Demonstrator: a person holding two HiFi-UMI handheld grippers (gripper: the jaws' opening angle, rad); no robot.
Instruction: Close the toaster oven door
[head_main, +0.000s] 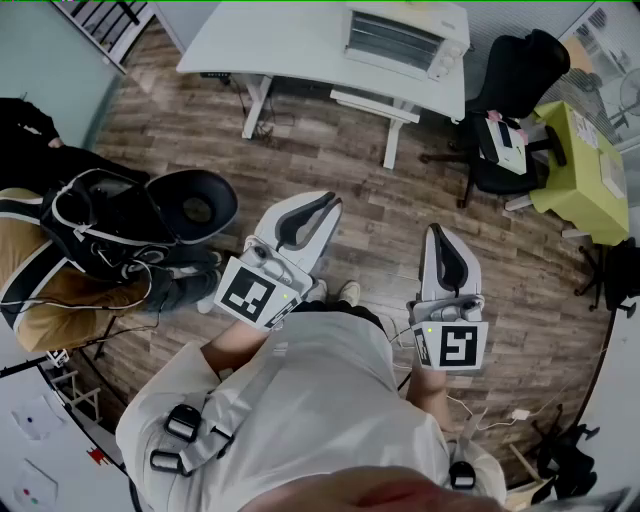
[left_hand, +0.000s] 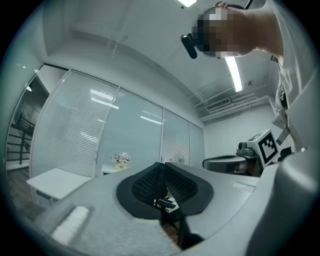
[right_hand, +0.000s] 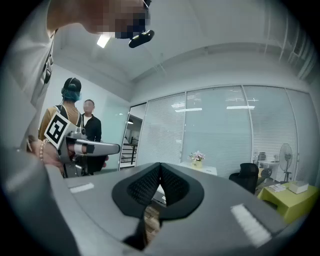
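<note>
Both the left hand-held gripper (head_main: 325, 206) and the right hand-held gripper (head_main: 437, 233) are held clenched and empty near the body at 6 o'clock, so the oven (head_main: 440, 35), well apart on the counter (head_main: 270, 40) at 12 o'clock, should be approached squarely before its door (head_main: 385, 38) is pushed shut.

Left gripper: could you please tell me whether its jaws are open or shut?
Shut. In the left gripper view, the left gripper has its two black ribbed jaws meeting at their tips, with nothing between them.
</note>
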